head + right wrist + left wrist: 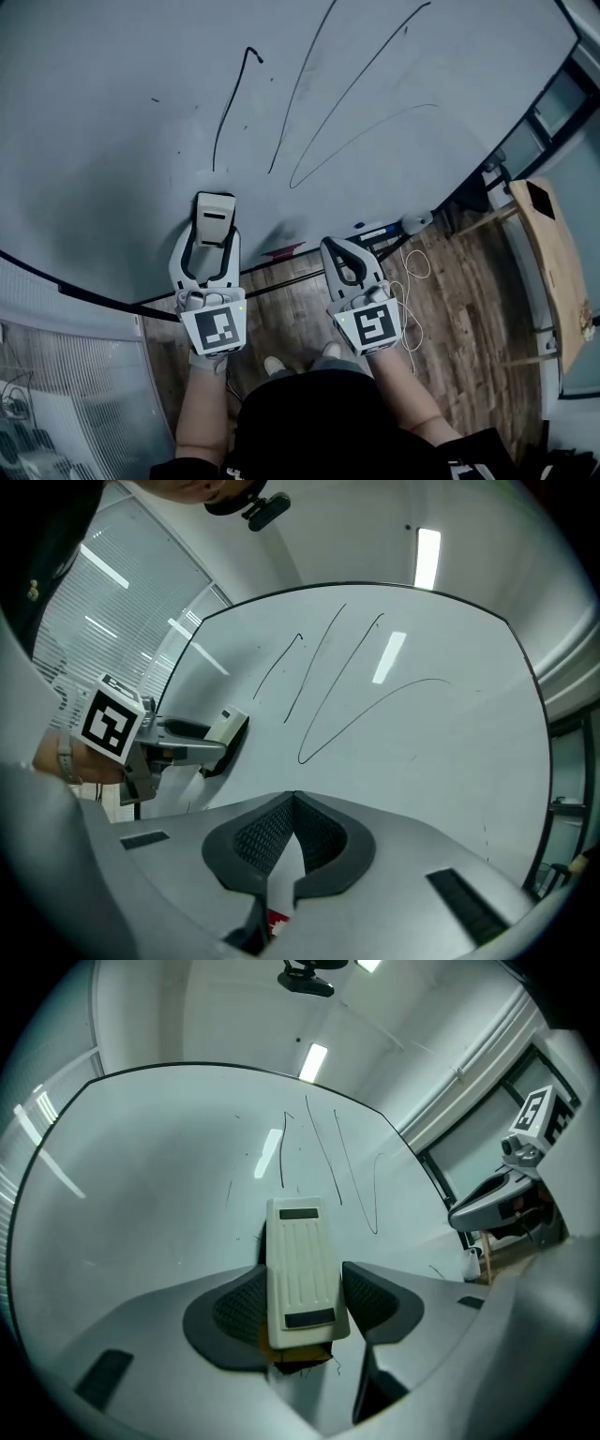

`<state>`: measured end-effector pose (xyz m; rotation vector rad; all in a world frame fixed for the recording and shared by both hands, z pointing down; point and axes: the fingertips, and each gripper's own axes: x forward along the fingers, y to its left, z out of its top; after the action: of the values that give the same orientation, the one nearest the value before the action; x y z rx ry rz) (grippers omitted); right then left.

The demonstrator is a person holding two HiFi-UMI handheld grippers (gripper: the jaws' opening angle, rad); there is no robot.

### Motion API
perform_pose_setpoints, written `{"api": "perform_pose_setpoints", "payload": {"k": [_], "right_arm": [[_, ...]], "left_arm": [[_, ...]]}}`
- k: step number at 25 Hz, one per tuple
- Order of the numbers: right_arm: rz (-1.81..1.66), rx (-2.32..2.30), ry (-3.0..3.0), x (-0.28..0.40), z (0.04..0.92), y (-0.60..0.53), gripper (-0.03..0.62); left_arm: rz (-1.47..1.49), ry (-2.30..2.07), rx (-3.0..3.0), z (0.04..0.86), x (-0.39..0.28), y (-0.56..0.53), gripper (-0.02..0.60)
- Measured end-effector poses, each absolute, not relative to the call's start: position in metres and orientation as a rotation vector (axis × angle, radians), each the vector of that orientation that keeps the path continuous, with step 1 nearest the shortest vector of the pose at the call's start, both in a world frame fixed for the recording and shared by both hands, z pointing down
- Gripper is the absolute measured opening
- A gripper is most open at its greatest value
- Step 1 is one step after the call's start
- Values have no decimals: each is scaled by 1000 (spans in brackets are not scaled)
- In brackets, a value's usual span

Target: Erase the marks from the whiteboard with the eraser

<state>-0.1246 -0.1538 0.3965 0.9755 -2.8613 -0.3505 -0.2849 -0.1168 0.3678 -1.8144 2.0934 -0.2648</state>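
Observation:
The whiteboard point(112, 141) carries several long black marker lines point(225, 112); the same lines point(337, 1166) show in the left gripper view and the lines point(328, 696) in the right gripper view. A cream eraser point(215, 217) is held low on the board, below the lines, with my left gripper point(214, 234) shut on it. The eraser point(300, 1269) stands upright between the left gripper point(305, 1302) pads, dark felt facing the board. From the right, the eraser point(225, 733) is at or just off the surface. My right gripper point(330, 244) is shut and empty beside it, also the right gripper point(293, 803).
A ledge along the board's lower edge holds markers point(375, 230) and a red item point(281, 250). A wooden table point(553, 262) stands at the right over a wood floor with a white cable point(412, 281). Window blinds point(56, 328) lie at the lower left.

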Motion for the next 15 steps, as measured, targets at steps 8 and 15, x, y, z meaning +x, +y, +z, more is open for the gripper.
{"api": "perform_pose_setpoints", "payload": {"k": [8,15], "right_arm": [[-312,992,-2854,-97,402,-161,26],[-304,957,-2874,-95,402,-163,27]], "left_arm": [[-323,2147,-1749,354,-282,-138,264],[-297,2201,-1711,339,-277,-144,264]]}}
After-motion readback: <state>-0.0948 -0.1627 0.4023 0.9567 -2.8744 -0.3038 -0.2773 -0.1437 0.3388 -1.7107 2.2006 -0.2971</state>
